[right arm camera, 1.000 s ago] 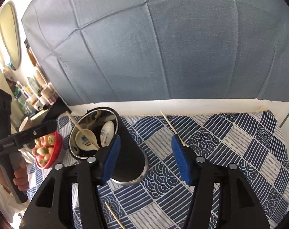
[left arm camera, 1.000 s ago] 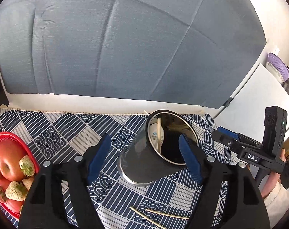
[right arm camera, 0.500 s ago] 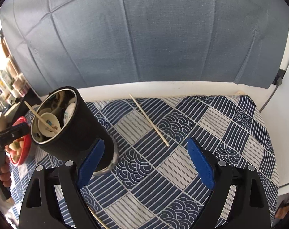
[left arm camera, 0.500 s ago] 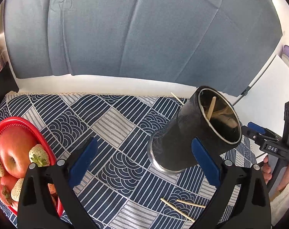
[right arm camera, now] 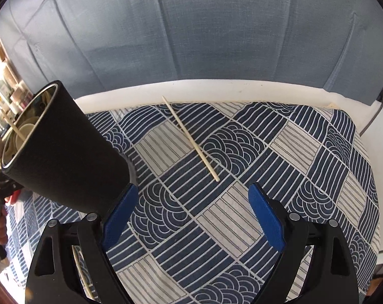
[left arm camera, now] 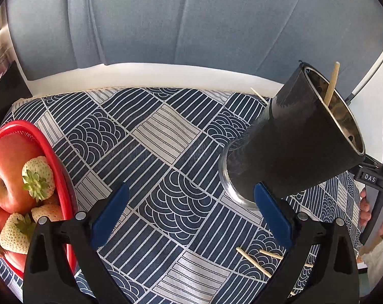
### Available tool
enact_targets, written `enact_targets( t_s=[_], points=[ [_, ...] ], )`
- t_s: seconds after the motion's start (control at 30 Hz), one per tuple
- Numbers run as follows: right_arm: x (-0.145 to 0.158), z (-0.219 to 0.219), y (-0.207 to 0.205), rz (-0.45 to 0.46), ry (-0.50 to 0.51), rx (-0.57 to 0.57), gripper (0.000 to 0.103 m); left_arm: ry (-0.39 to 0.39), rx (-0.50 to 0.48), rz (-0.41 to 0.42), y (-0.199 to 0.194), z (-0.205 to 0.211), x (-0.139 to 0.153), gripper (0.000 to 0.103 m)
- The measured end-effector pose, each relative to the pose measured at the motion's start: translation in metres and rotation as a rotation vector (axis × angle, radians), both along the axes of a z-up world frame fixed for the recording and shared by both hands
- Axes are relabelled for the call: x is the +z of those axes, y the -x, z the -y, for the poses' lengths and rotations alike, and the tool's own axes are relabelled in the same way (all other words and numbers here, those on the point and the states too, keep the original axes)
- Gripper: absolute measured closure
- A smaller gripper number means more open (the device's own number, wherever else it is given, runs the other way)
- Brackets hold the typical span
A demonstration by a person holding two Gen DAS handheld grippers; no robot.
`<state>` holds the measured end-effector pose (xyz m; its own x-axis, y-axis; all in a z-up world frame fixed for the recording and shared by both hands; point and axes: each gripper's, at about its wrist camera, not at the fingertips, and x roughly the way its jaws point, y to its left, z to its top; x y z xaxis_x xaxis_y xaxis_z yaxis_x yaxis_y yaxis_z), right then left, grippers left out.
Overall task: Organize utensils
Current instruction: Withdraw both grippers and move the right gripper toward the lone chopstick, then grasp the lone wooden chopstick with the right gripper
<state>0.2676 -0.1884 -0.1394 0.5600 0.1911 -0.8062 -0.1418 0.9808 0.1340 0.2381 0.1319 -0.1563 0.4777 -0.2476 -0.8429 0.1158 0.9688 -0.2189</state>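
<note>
cup point(left arm camera: 290, 149): tall black cylinder with a matte, slightly grainy sleeve, a shiny metal rim and a steel band at its foot; it stands on the bench, right of the left hand-held gripper's view and left of the right one's point(right arm camera: 64, 152).
contents: pale wooden stick point(left arm camera: 332, 83) poking up past the rim; cream spoon bowls point(right arm camera: 24, 131) rounded and smooth inside, seen from the right wrist.
loose chopstick point(right arm camera: 190, 138): thin, straight, light wood, lying diagonally on the cloth ahead of the right hand-held gripper, apart from the cup.
short sticks point(left arm camera: 254, 259): two or three pale wooden pieces flat on the cloth near the left hand-held gripper's right finger.
left hand-held gripper point(left arm camera: 191, 217): black frame, ribbed blue pads point(left arm camera: 110, 215), spread wide with nothing between them; the right pad sits in front of the cup's foot.
right hand-held gripper point(right arm camera: 191, 217): same build, also wide apart and holding nothing; its left pad point(right arm camera: 119, 216) lies close by the cup's base.
cloth point(left arm camera: 166, 136): woven, navy and white patchwork of stripes and scalloped arcs covering the bench.
basket point(left arm camera: 52, 157): red plastic mesh, at far left, with a glossy red apple point(left arm camera: 4, 174) and pale, seeded strawberries point(left arm camera: 37, 172).
backdrop point(right arm camera: 191, 38): grey-blue creased fabric.
</note>
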Motion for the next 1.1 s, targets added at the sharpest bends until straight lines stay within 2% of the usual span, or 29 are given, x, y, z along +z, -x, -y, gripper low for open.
enact_targets(
  t_s=[0.2,0.43,0.57,0.63,0.73,0.77,0.8,0.83,0.87,0.9,0.93,0.97,1.1],
  points=[
    [-0.022,0.001,-0.034,-0.013,-0.028,0.067,0.019,-0.069,-0.001,-0.037,0.001,0.009,-0.01,0.007],
    [-0.049,-0.01,-0.071,-0.037,-0.034,0.115,0.019,-0.092,0.032,-0.069,0.006,0.015,-0.028,0.007],
    [-0.059,-0.014,-0.08,-0.049,-0.016,0.131,0.019,-0.08,0.067,-0.091,0.009,0.014,-0.038,0.007],
    [-0.062,-0.015,-0.083,-0.042,-0.003,0.131,0.02,-0.099,0.08,-0.089,0.011,0.015,-0.04,0.007],
    [-0.064,-0.02,-0.083,-0.014,0.048,0.147,0.026,-0.119,0.108,-0.103,0.014,0.015,-0.044,0.008],
    [-0.065,-0.024,-0.082,0.001,0.096,0.162,0.037,-0.106,0.114,-0.111,0.015,0.015,-0.045,0.015],
    [-0.064,-0.028,-0.08,0.018,0.118,0.192,0.052,-0.094,0.12,-0.119,0.016,0.014,-0.046,0.021],
    [-0.063,-0.03,-0.079,0.02,0.111,0.212,0.063,-0.081,0.12,-0.135,0.017,0.014,-0.048,0.037],
    [-0.061,-0.031,-0.078,0.017,0.101,0.225,0.092,-0.067,0.115,-0.148,0.018,0.015,-0.05,0.048],
    [-0.061,-0.03,-0.078,0.005,0.085,0.232,0.097,-0.075,0.11,-0.138,0.02,0.017,-0.049,0.054],
    [-0.061,-0.028,-0.077,-0.004,0.07,0.228,0.098,-0.077,0.103,-0.144,0.022,0.018,-0.049,0.076],
    [-0.061,-0.025,-0.077,-0.019,0.04,0.223,0.098,-0.091,0.108,-0.153,0.023,0.019,-0.05,0.093],
    [-0.061,-0.007,-0.071,-0.078,-0.124,0.175,0.098,-0.116,0.099,-0.171,0.031,0.023,-0.047,0.098]
  ],
)
